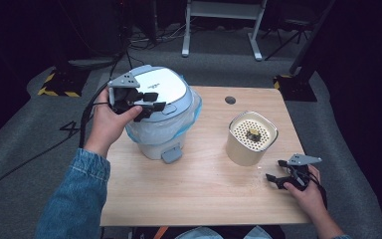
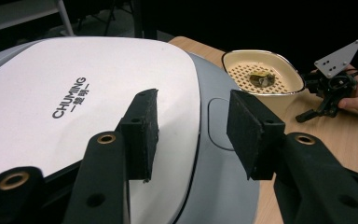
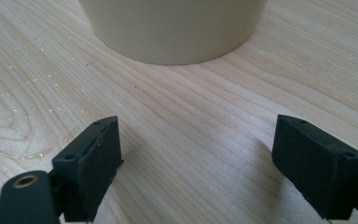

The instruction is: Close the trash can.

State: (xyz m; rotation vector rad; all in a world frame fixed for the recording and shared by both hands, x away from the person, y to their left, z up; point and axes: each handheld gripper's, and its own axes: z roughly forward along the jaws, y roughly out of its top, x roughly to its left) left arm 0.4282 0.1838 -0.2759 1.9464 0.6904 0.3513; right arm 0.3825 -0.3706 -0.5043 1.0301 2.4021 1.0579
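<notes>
2 grippers: left gripper hovers over the lid of the pedal bin, jaws part open with nothing between them; right gripper rests low on the table, jaws wide and empty.
Bin's place: table's left half, white lid down, foot pedal facing the person.
Risk: pads may skid on the smooth lid, or a sideways push may tip the bin.
Cause: no edge lies between the jaws yet.
Nearby: cream perforated container with a dark scrap inside.
Obstruction: plastic liner bunched at the rim.
</notes>
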